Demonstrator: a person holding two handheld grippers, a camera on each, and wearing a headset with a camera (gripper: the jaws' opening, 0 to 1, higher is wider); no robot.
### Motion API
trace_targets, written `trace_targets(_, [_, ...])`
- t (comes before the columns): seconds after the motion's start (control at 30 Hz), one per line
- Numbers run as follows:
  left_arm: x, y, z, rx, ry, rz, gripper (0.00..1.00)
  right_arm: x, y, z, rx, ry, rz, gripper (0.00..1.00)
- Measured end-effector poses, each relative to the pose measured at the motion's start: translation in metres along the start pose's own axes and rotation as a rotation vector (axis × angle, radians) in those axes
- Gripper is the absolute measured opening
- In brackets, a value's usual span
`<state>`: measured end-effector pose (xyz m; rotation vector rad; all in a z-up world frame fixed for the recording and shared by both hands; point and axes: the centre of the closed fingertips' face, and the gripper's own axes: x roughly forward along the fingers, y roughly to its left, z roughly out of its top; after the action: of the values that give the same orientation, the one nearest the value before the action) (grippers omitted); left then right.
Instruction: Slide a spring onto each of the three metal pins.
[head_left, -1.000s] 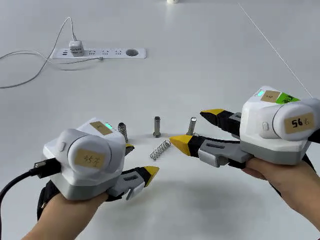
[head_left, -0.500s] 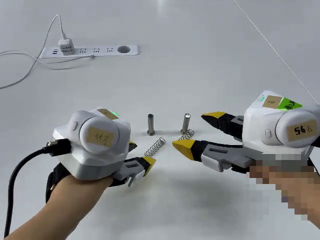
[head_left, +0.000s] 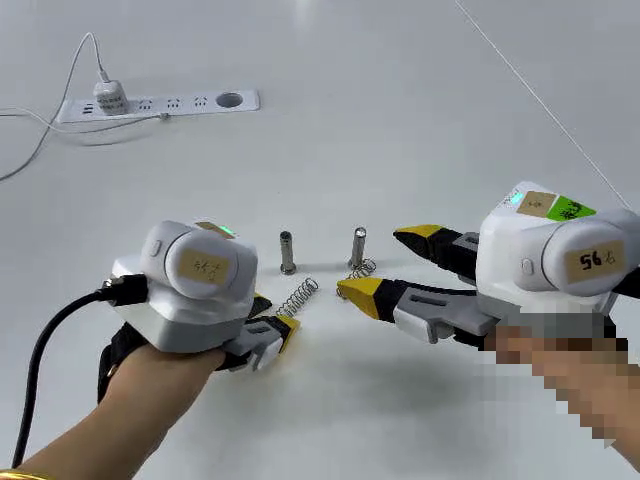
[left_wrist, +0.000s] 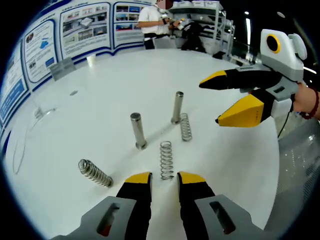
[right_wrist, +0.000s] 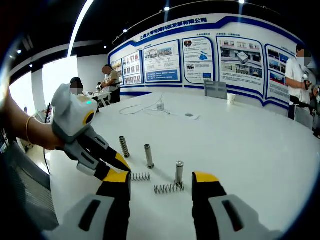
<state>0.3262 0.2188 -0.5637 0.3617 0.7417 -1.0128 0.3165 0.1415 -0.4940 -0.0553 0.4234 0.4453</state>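
Observation:
Two bare metal pins stand upright mid-table, the left pin (head_left: 287, 252) (left_wrist: 136, 131) (right_wrist: 148, 155) and the right pin (head_left: 358, 247) (left_wrist: 177, 107) (right_wrist: 179, 172). A third pin (left_wrist: 93, 172) (right_wrist: 123, 146) carries a spring. One loose spring (head_left: 298, 297) (left_wrist: 166, 160) (right_wrist: 141, 176) lies just ahead of my left gripper (head_left: 272, 332) (left_wrist: 164, 180), which is open with a narrow gap, the spring's near end at its tips. A second loose spring (head_left: 362, 268) (left_wrist: 186, 127) (right_wrist: 167, 188) lies at the right pin's foot, between the wide-open jaws of my right gripper (head_left: 385, 262) (right_wrist: 161, 179) (left_wrist: 235, 95).
A white power strip (head_left: 150, 103) with a plugged charger (head_left: 110, 97) and its cable lies at the far left. A black cable (head_left: 40, 350) trails from the left gripper. A thin seam (head_left: 540, 100) crosses the white table at the right. People stand beyond the table's far side.
The head camera has shifted. My left gripper has moved toward the loose spring and its jaws have narrowed. The right gripper stays open beside the right pin.

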Motion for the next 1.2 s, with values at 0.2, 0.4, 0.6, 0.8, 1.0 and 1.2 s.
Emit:
trace_targets(0.2, [0.002, 0.001, 0.002, 0.003, -0.001, 0.000, 0.19, 0.000, -0.001, -0.002, 0.005, -0.001, -0.003, 0.48])
trace_targets(0.4, [0.006, -0.004, 0.005, 0.035, -0.002, 0.000, 0.16, -0.001, -0.003, -0.005, 0.000, 0.008, -0.012, 0.47])
trace_targets(0.6, [0.006, -0.004, 0.004, 0.089, 0.007, 0.013, 0.12, -0.001, -0.003, -0.006, 0.008, 0.012, -0.015, 0.47])
trace_targets(0.8, [0.004, -0.007, 0.002, 0.114, 0.006, 0.006, 0.11, 0.001, 0.001, -0.005, 0.035, 0.012, -0.009, 0.47])
trace_targets(1.0, [0.000, -0.009, 0.002, 0.168, -0.023, 0.023, 0.10, 0.003, 0.004, -0.003, 0.056, 0.008, -0.004, 0.47])
trace_targets(1.2, [-0.010, -0.005, 0.014, 0.151, -0.120, 0.053, 0.10, 0.003, 0.006, 0.009, 0.133, -0.028, 0.006, 0.47])
